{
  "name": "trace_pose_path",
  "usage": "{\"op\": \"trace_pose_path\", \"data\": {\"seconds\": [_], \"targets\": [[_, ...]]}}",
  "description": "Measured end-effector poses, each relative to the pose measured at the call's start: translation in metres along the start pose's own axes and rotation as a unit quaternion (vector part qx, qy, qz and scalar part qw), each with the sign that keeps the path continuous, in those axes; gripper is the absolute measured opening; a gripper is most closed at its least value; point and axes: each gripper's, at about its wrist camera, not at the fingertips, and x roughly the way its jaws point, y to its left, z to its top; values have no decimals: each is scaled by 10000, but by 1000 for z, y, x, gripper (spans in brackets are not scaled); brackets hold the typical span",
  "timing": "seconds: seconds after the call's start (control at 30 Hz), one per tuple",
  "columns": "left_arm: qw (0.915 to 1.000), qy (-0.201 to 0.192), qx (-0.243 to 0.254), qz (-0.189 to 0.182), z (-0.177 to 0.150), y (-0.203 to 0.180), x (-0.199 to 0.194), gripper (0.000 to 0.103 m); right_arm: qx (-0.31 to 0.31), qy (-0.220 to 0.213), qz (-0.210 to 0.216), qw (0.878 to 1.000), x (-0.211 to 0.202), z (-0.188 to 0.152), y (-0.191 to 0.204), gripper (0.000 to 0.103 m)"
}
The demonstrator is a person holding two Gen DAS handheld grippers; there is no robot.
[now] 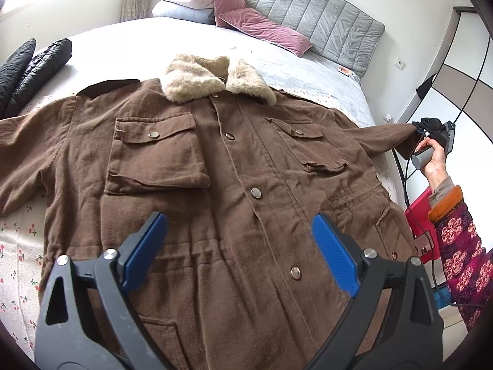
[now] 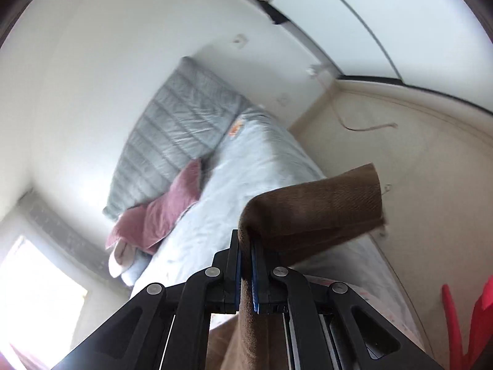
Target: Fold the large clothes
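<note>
A brown jacket with a tan fur collar lies front-up and buttoned on the bed. My left gripper hovers open above its waist, blue pads wide apart, nothing between them. At the bed's right edge a hand holds my right gripper, shut on the end of the jacket's sleeve, which is lifted off the bed. In the right wrist view the right gripper pinches the brown sleeve between its blue pads, the cuff flopping over to the right.
A black quilted coat lies at the bed's far left. Pink pillows and folded bedding rest against the grey headboard. A person's patterned sleeve and cables are at the right edge, beside something red on the floor.
</note>
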Motion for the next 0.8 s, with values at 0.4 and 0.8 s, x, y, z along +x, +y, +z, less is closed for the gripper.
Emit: {"op": "trace_pose_path", "data": {"seconds": [0.4,0.8], "targets": [[9995,-249,-130,160,26,27,-32,95,-3310,1866,2661,8859,-46,-134,275,6],[9990,190,-268,306,37,61,12,95,-3514,3923,2569,8103,-9,-212,237,55]]}}
